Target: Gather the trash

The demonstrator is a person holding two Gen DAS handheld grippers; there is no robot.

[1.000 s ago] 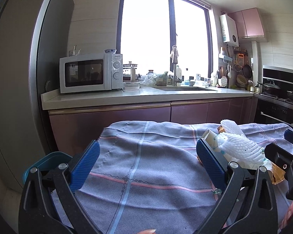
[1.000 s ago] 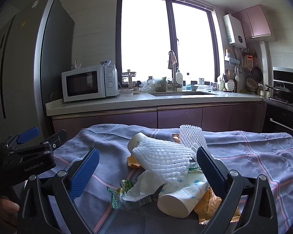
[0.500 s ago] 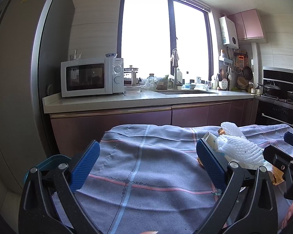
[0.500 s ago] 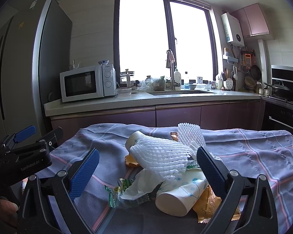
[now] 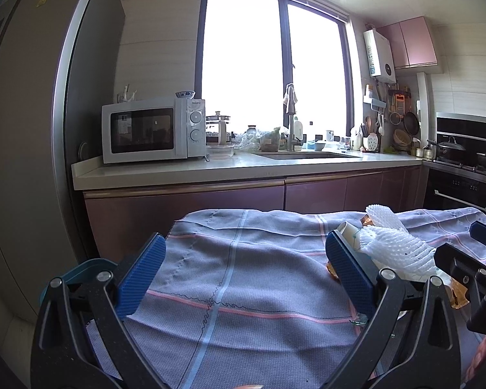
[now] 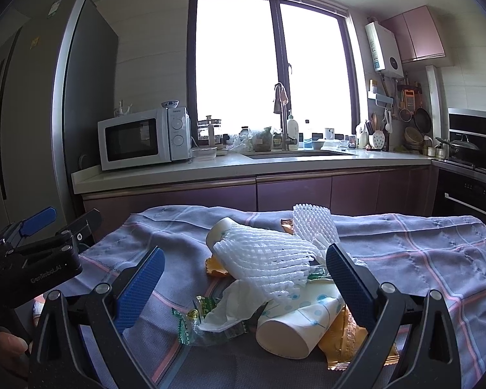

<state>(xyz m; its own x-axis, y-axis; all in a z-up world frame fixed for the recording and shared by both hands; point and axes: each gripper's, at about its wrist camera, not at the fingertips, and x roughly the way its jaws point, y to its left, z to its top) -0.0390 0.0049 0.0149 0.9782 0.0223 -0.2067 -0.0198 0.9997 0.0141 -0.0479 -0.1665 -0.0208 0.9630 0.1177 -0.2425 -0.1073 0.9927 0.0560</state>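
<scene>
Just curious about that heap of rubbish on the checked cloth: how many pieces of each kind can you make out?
White foam fruit nets: 2
Paper cups: 2
Orange-gold foil wrappers: 3
Green clear plastic wrapper: 1
White crumpled tissue: 1
Total: 9 visible; more may be hidden underneath.

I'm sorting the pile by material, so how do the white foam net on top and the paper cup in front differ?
The white foam net is an open mesh sleeve, soft and ribbed; the paper cup has smooth solid walls with blue dots. The net lies on top of the pile, draped partly over the cup; the cup lies on its side lower down, its round end facing the right gripper. Both are whitish and rest on the grey checked cloth.
</scene>
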